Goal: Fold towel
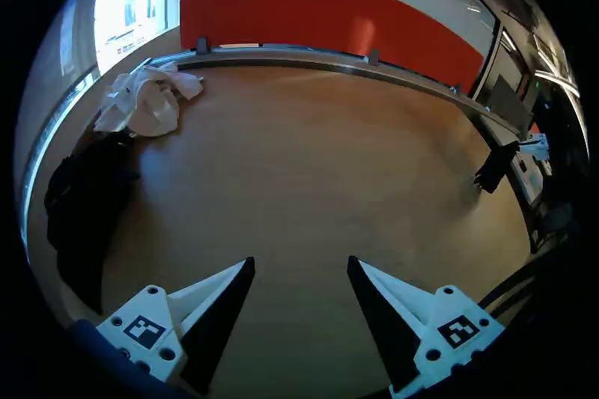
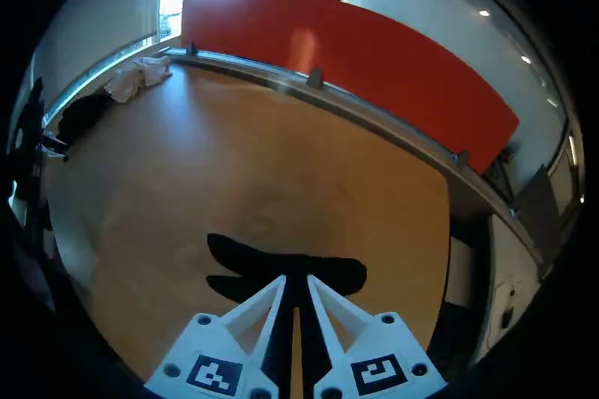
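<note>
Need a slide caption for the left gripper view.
Open white two-finger gripper over a wooden desk, crumpled white towel and black cloth heap at its far left, red partition panel behind.

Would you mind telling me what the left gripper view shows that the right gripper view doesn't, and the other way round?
Left gripper view: the left gripper with fingers wide apart over bare wood. Right gripper view: the right gripper, fingers nearly together, with a dark patch on the table just ahead of them. Shared: that table, the crumpled white towel in its far corner, a dark cloth beside it, and the red partition behind.
</note>
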### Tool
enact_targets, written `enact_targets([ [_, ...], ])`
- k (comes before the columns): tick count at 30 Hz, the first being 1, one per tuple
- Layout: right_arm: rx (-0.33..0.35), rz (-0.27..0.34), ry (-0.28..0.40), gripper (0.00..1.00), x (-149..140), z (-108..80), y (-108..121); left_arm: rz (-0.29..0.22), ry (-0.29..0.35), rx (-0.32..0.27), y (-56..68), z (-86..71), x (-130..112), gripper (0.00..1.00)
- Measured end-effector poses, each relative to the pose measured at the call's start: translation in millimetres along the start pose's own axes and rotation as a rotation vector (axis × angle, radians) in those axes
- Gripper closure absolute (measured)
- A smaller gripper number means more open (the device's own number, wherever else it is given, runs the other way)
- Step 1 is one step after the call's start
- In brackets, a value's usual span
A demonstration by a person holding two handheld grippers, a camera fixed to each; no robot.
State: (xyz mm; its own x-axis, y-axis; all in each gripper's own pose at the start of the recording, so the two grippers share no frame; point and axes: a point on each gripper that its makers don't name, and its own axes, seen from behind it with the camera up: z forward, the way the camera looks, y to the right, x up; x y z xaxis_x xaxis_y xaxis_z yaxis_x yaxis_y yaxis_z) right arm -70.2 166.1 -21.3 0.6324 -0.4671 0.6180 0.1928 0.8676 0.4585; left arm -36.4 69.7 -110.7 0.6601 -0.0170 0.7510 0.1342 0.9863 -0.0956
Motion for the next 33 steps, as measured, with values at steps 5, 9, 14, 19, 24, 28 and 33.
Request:
enact_targets([
  [5, -0.006, 0.014, -0.026, 0.96, -23.6, -2.8, 3.9, 0.004, 0.0, -0.002, 3.4, -0.4, -0.4, 0.08],
  [9, -0.01, 0.028, -0.054, 0.96, -48.5, -4.4, 6.5, 0.007, -0.001, -0.002, 5.9, -0.5, -0.8, 0.09],
  [14, -0.023, 0.051, -0.105, 0.96, -87.2, -4.0, 9.6, 0.009, -0.005, -0.004, 8.5, -0.3, -2.3, 0.08],
  [19, -0.037, 0.08, -0.148, 0.96, -118.8, -3.1, 11.8, 0.017, -0.008, -0.003, 10.1, -1.3, -3.9, 0.08],
  [24, -0.055, 0.111, -0.187, 0.96, -145.2, -1.7, 15.0, 0.02, -0.008, 0.001, 10.2, -2.9, -5.6, 0.09],
  [28, -0.069, 0.125, -0.228, 0.96, -166.1, -0.8, 16.9, 0.017, -0.01, 0.004, 8.7, -3.4, -7.3, 0.08],
  [33, -0.088, 0.144, -0.286, 0.96, -193.1, 1.3, 17.4, 0.016, -0.011, 0.008, 7.0, -4.6, -8.8, 0.09],
])
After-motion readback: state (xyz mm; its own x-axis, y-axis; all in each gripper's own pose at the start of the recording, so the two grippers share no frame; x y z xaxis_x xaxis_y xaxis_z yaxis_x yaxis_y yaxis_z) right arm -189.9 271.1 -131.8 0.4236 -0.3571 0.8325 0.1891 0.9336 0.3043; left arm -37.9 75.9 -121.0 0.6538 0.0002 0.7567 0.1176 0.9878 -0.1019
